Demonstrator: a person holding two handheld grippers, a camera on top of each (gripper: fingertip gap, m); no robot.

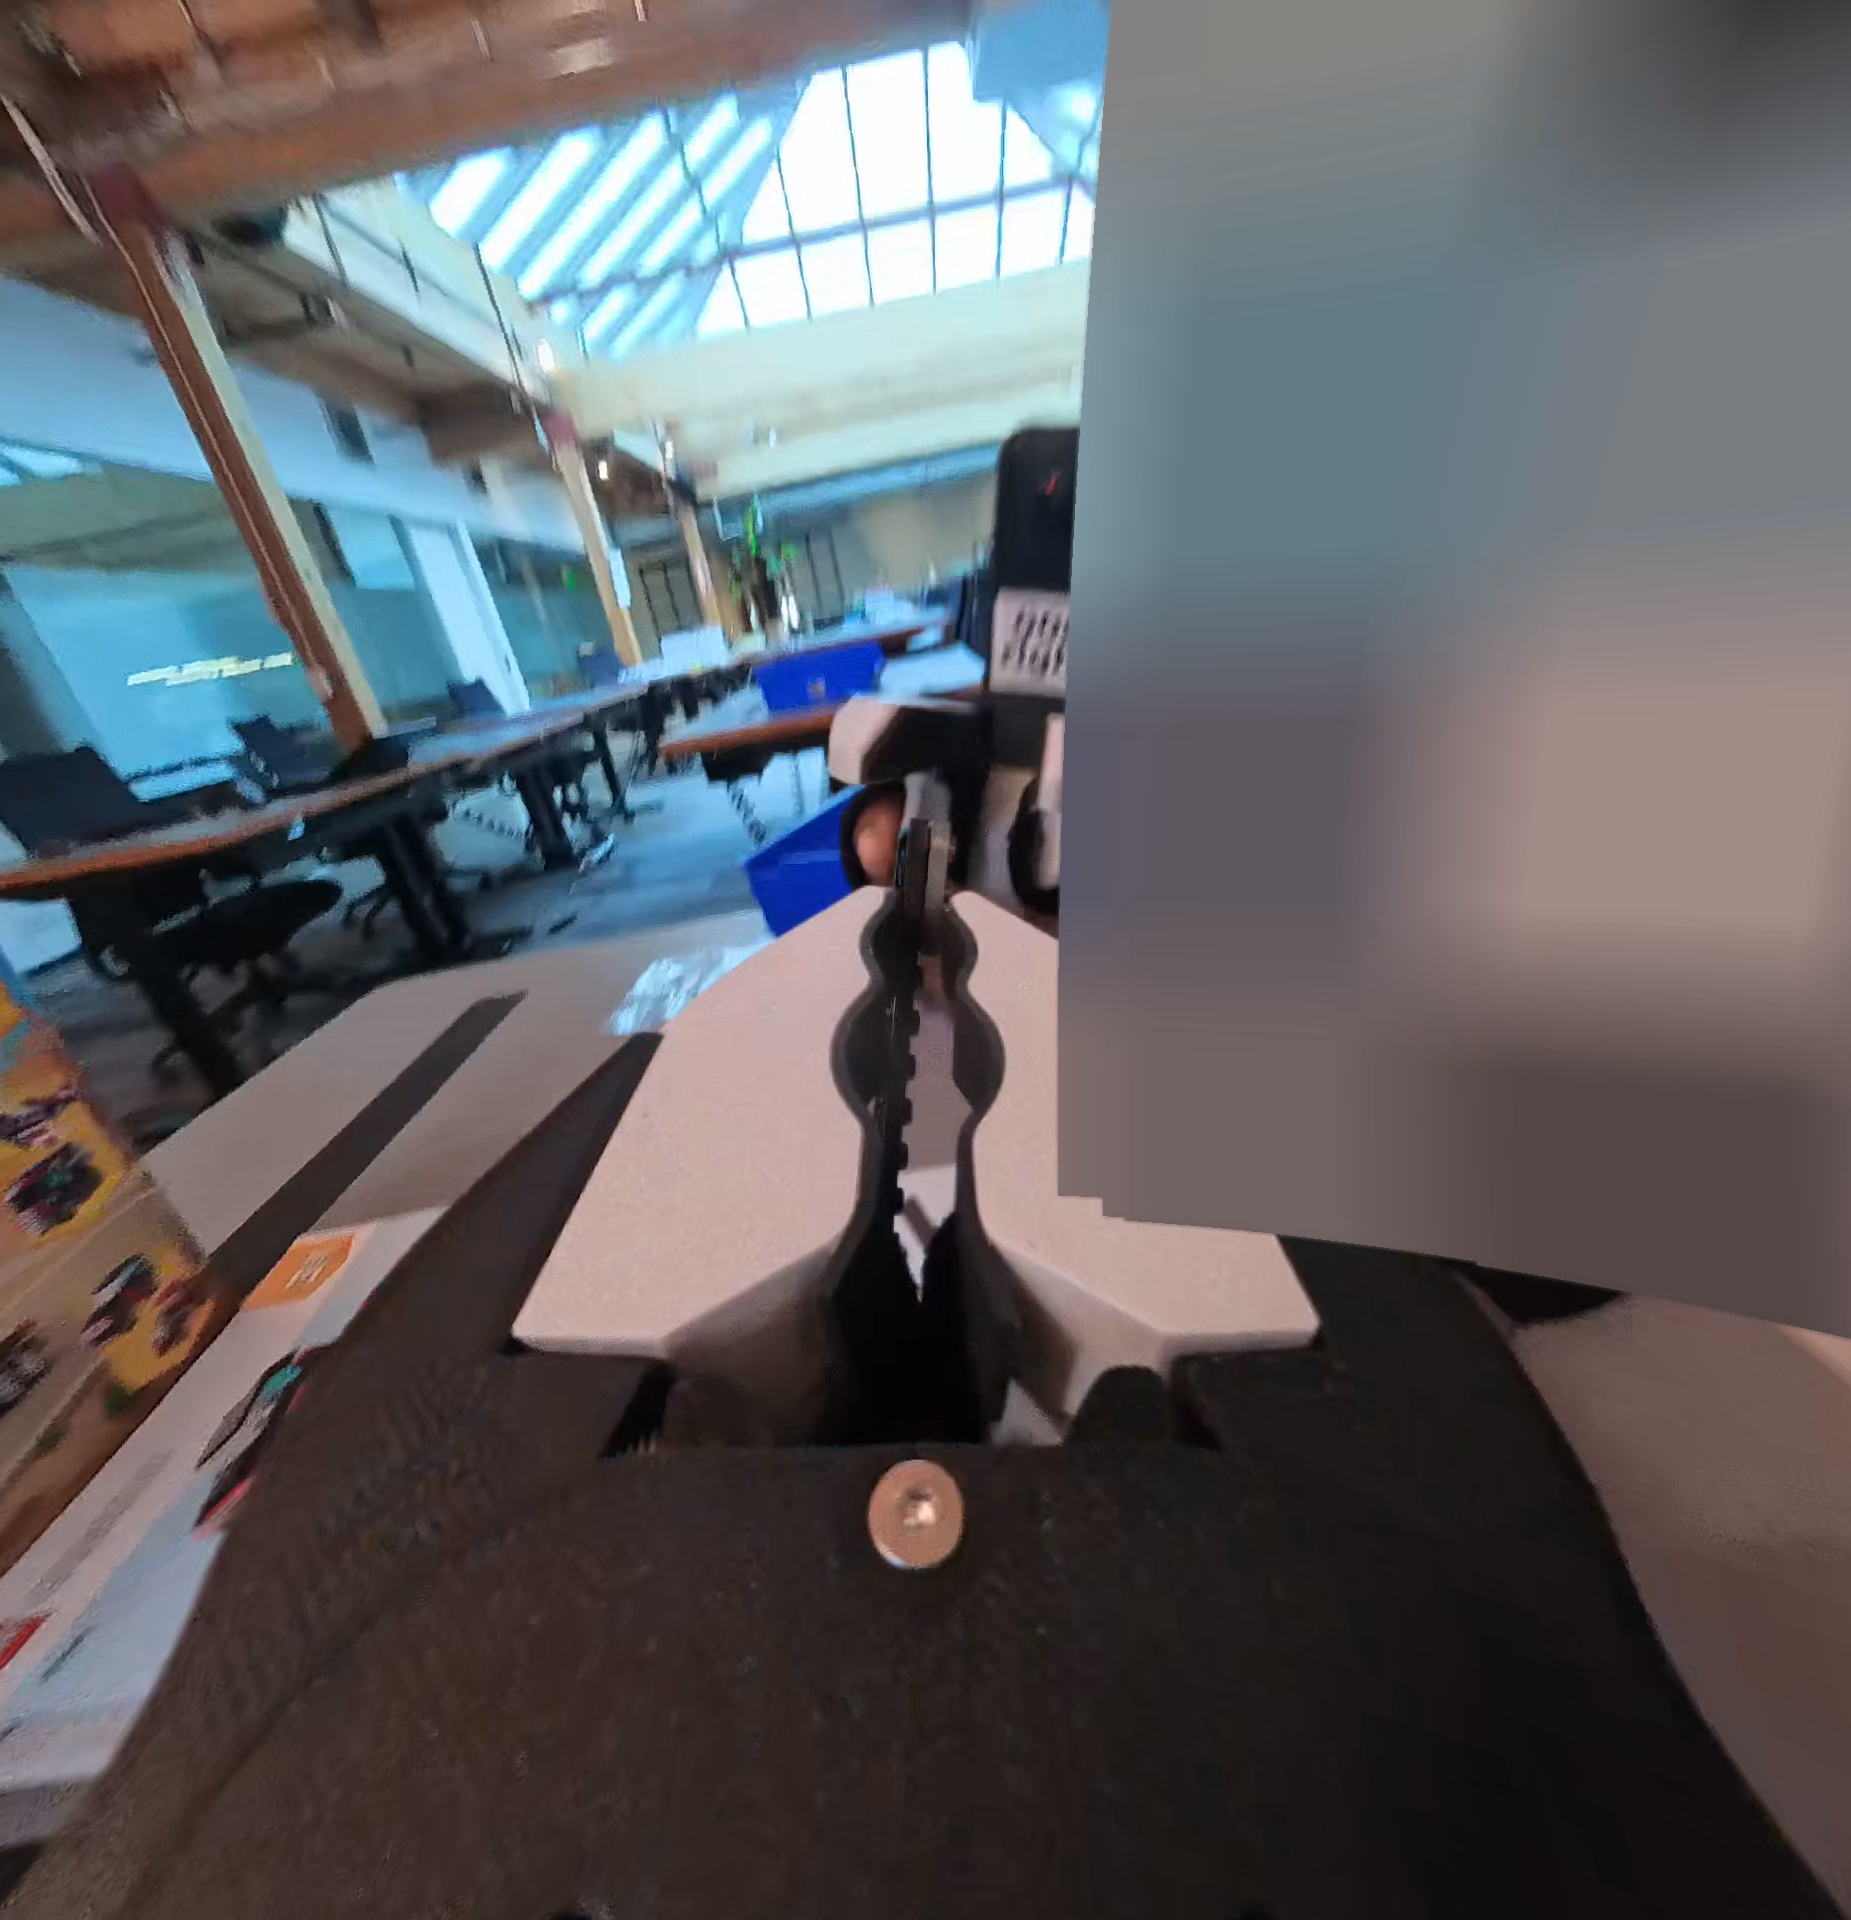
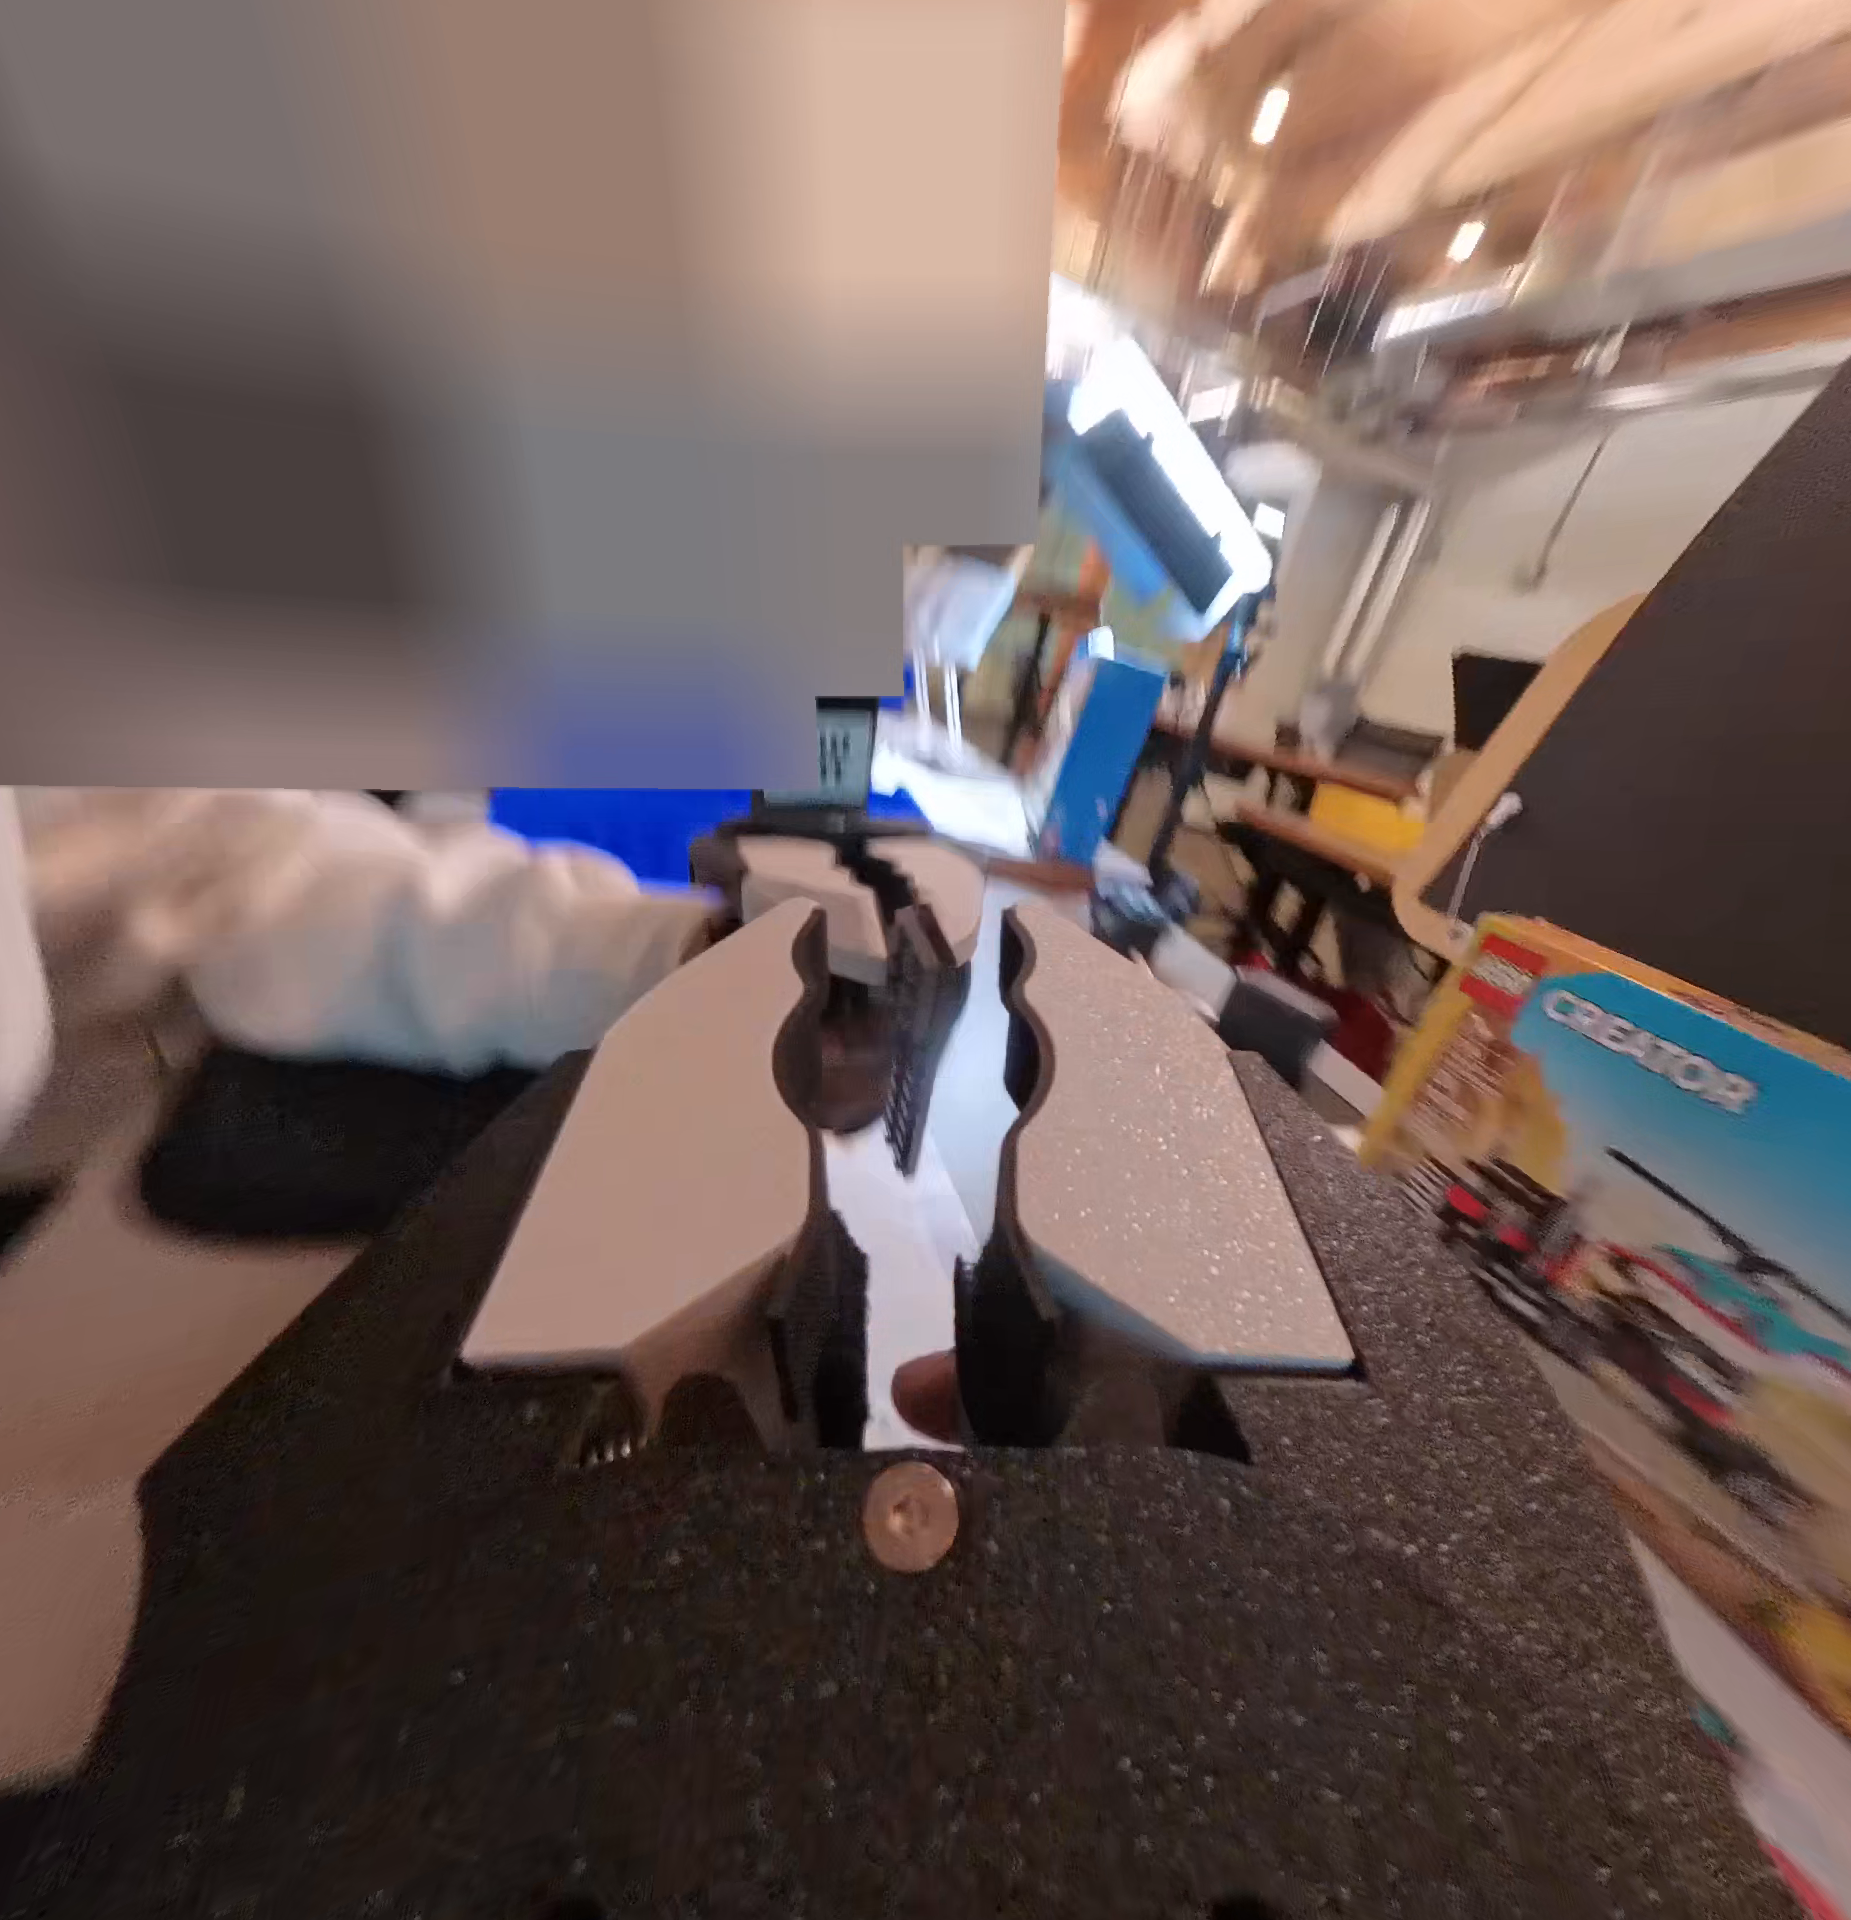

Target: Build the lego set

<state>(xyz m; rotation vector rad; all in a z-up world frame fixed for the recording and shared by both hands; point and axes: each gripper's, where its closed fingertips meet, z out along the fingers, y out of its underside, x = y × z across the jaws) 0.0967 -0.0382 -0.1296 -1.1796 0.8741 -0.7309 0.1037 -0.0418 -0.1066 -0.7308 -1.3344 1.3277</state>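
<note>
- Between the fingers of the left gripper [image 1: 916, 935] sits a thin dark lego piece [image 1: 905, 1049] with small teeth along one edge; the fingers are closed onto it and it stands on its edge in the narrow gap.
- Just beyond that piece, in the left wrist view, the right gripper [image 1: 926, 821] faces back, its tips meeting the far end of the piece.
- From the right wrist view, the right gripper [image 2: 910, 925] has its fingers apart, with bright table showing through the gap.
- The same dark toothed lego piece [image 2: 913, 1039] hangs inside that gap, nearer the left-hand finger; whether either finger touches it I cannot tell.
- Behind the piece, the left gripper [image 2: 864, 883] points toward the camera, held at the end of a white sleeve [image 2: 381, 925].
- Left of the lego piece in the left wrist view, a yellow lego box [image 1: 38, 1226] stands on the white table [image 1: 381, 1060], with a booklet [image 1: 90, 1621] lying beside it nearer the camera.
- Right of the piece in the right wrist view, the lego box [image 2: 1669, 1195] shows its blue face, tilted and blurred.
- Both views are smeared by motion.
</note>
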